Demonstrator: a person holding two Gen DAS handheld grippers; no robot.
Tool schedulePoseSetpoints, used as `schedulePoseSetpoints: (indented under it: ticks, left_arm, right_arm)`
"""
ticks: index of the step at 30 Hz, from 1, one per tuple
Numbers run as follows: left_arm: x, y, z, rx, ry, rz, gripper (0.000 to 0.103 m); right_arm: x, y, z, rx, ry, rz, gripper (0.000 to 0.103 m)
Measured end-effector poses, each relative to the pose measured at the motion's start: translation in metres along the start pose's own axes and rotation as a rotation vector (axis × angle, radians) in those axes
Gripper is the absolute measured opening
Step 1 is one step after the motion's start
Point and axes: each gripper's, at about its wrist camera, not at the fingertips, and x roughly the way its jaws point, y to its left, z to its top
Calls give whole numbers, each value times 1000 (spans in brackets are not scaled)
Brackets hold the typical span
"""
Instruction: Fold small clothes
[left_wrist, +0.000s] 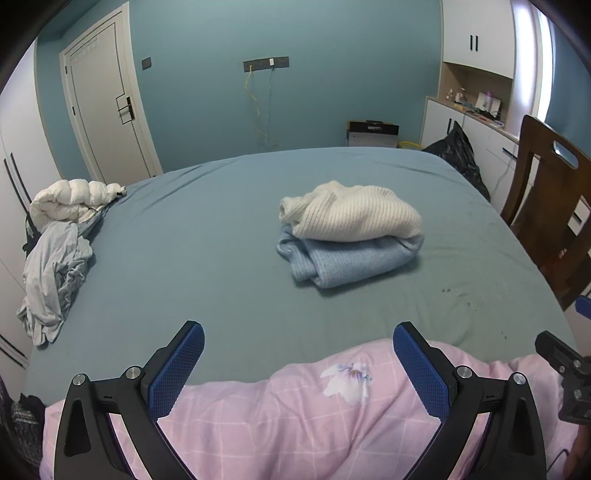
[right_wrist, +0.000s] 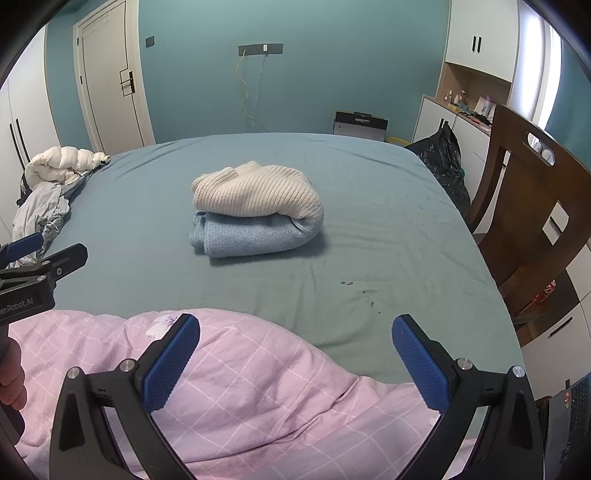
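A folded cream knit sweater lies on top of a folded light blue sweater in the middle of the teal bed. My left gripper is open and empty, held over the pink checked quilt at the bed's near edge, well short of the stack. My right gripper is also open and empty above the same quilt. The left gripper's body shows at the right wrist view's left edge, beside a hand.
A crumpled grey garment and a white puffy jacket lie at the bed's far left. A brown wooden chair stands by the right side. A black bag, white cabinets and a door are behind.
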Motion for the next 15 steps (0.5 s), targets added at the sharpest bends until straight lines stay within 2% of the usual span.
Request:
schedulePoseSetpoints:
  ticks: [15]
  left_arm:
    - [7, 2, -1, 2, 14, -4, 103]
  right_arm:
    - [5, 1, -1, 14, 11, -3, 102]
